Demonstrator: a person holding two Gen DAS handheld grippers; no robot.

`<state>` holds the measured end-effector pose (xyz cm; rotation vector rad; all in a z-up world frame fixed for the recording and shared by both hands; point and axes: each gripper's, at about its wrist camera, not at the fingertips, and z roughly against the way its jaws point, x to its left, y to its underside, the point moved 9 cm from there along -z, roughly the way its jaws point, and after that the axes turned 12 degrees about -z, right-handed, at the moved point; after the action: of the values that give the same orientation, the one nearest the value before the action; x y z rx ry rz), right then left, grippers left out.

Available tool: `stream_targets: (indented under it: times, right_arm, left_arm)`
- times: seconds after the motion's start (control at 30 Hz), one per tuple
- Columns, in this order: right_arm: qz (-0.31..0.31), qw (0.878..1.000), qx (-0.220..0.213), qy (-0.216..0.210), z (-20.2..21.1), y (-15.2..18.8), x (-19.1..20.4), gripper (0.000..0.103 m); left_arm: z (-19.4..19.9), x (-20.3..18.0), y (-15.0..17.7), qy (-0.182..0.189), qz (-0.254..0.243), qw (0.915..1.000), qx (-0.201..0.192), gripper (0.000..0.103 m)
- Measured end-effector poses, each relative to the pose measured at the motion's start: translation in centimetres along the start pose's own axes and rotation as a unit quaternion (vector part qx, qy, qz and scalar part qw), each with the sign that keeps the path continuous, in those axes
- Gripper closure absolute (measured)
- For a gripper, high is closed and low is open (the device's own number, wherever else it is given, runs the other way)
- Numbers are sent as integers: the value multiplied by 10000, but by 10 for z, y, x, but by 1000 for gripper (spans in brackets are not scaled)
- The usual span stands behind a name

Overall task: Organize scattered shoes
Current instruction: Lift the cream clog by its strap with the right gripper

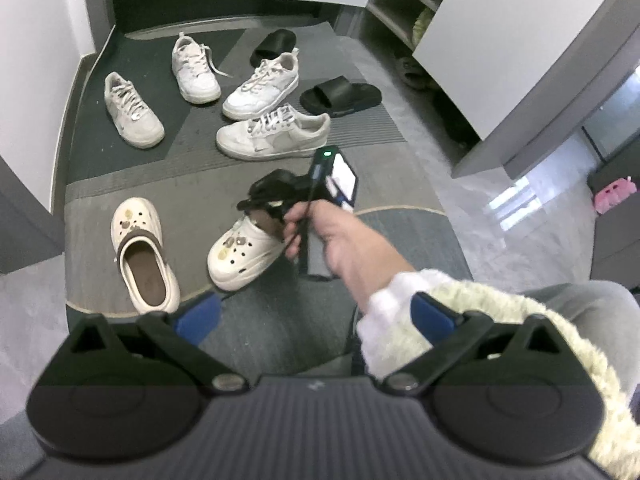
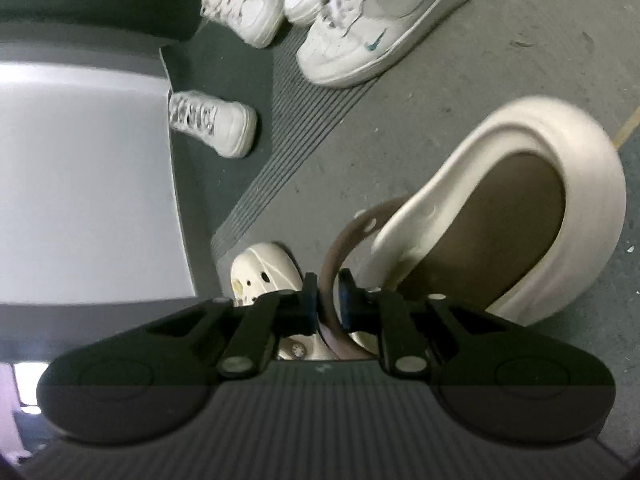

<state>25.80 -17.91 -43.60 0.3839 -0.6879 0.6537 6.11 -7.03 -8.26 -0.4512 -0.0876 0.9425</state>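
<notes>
1. Grey entry mat (image 1: 168, 184) carries scattered white sneakers (image 1: 276, 136), black slides (image 1: 340, 96) and two cream clogs.
2. My right gripper (image 2: 328, 298) is clamped on the brown heel strap (image 2: 332, 252) of the near clog (image 2: 520, 208).
3. My left gripper (image 1: 316, 316) hangs with jaws apart, empty; the other clog (image 1: 144, 256) lies just beside.

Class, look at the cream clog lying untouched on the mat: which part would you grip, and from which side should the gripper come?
Grip the brown heel strap of the free clog, coming from above. The clog sits upright, and the strap is a thin band jaws can close on. The right gripper holds the other clog's strap this way.
</notes>
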Motion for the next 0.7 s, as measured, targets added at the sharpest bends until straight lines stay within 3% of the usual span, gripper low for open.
stream_targets:
  times: [0.1, 0.27, 0.43, 0.47, 0.53, 0.63, 0.7]
  right_arm:
    - [587, 9978, 1, 305, -2, 3, 12, 87]
    - [1185, 9918, 186, 446, 0, 5, 11, 82]
    - [1677, 9811, 749, 610, 6, 10, 5, 53]
    - [1675, 9798, 850, 692, 10, 10, 3, 51]
    - [1588, 9804, 903, 731, 17, 8, 0, 37]
    - [1147, 9885, 898, 406, 27, 4, -8, 16]
    - [736, 9952, 646, 95, 37, -6, -26, 16]
  left_arm:
    - [-3, -3, 2, -2, -24, 10000, 58, 1]
    - [-5, -3, 3, -12, -39, 10000, 88, 1]
    - [-6, -2, 5, 3, -69, 9999, 130, 1]
    - [-6, -3, 6, 14, -81, 9999, 146, 1]
    - [-7, -5, 8, 49, -116, 9998, 173, 1]
    - [-6, -7, 9, 91, -173, 9997, 167, 1]
    - [-7, -8, 8, 110, -198, 9996, 159, 1]
